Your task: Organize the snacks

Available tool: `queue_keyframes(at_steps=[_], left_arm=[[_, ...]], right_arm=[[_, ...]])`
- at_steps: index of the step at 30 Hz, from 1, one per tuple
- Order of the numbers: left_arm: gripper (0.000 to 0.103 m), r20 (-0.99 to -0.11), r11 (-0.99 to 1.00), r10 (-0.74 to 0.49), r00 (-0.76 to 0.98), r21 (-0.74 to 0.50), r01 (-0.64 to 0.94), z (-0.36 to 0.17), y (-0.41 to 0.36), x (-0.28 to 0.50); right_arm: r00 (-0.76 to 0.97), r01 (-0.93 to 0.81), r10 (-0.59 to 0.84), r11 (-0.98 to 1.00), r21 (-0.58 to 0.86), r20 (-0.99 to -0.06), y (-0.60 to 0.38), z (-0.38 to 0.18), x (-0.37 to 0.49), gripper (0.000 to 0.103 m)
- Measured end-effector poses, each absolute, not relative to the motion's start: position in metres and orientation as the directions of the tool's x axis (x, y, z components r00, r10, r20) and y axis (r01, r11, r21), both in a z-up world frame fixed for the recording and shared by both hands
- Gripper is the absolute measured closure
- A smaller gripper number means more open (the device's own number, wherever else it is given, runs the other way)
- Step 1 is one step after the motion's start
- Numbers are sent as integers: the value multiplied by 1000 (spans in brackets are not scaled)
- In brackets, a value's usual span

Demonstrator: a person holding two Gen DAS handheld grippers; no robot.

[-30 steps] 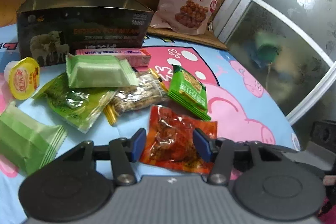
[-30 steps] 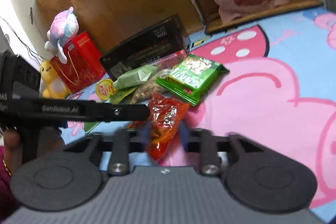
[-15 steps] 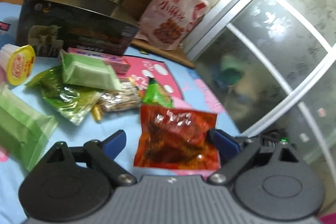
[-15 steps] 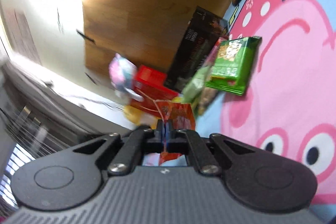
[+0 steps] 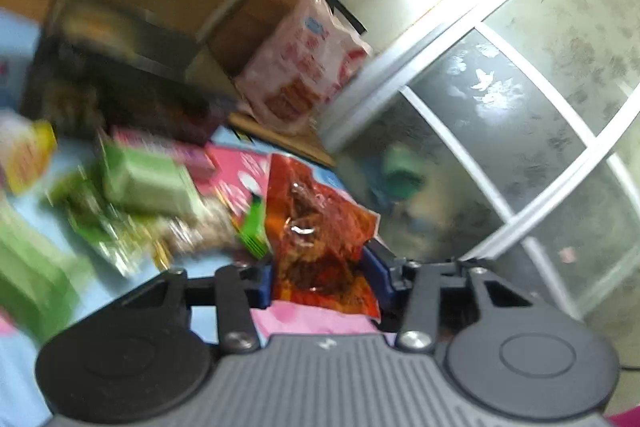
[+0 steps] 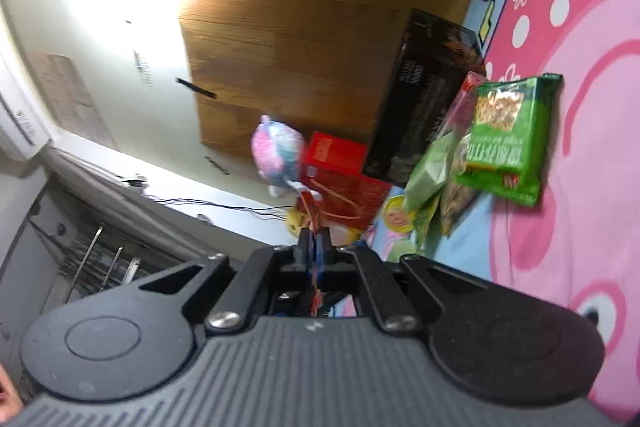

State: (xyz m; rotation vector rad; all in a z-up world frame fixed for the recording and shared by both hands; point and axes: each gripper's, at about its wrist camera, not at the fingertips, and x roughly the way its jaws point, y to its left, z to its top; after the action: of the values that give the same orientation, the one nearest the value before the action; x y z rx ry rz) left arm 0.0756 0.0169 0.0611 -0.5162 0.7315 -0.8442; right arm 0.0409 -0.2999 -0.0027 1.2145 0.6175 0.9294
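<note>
Now lifted off the surface (image 5: 120,291): a red snack packet (image 5: 316,239), crumpled between the blue pads of the left tool (image 5: 320,275), whose jaws have just been closing and squeeze it from both sides. Pinched edge-on as well by the right tool (image 6: 316,241), pressed together on the thin red packet edge. Behind, blurred: green packets (image 5: 148,183), a black box (image 6: 424,95), a pink bag (image 5: 304,63) on a chair.
</note>
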Motion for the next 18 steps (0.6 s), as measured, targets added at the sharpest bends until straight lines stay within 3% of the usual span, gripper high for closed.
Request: queue_keyframes(at_steps=[6,12,15,18], left_arm=[[60,-421,727,-680,601,-498,473,105,16,112],[57,-472,821,-560,681,-425,380,117,13,183],[37,-534,868,-488,690,-383,317,107,6,212],[33,-575,898,-431,695,-352,266,97,5,222]], right_arm=[[556,-395,828,338,854,-71,-269,53,96,99],[694,-475,686,665,577,-220,-220,90,149,99],[776,-431,569,793,430,-273,-203,83,163,87],[812,-388,509,837,386,-287,-216,73,163,72]])
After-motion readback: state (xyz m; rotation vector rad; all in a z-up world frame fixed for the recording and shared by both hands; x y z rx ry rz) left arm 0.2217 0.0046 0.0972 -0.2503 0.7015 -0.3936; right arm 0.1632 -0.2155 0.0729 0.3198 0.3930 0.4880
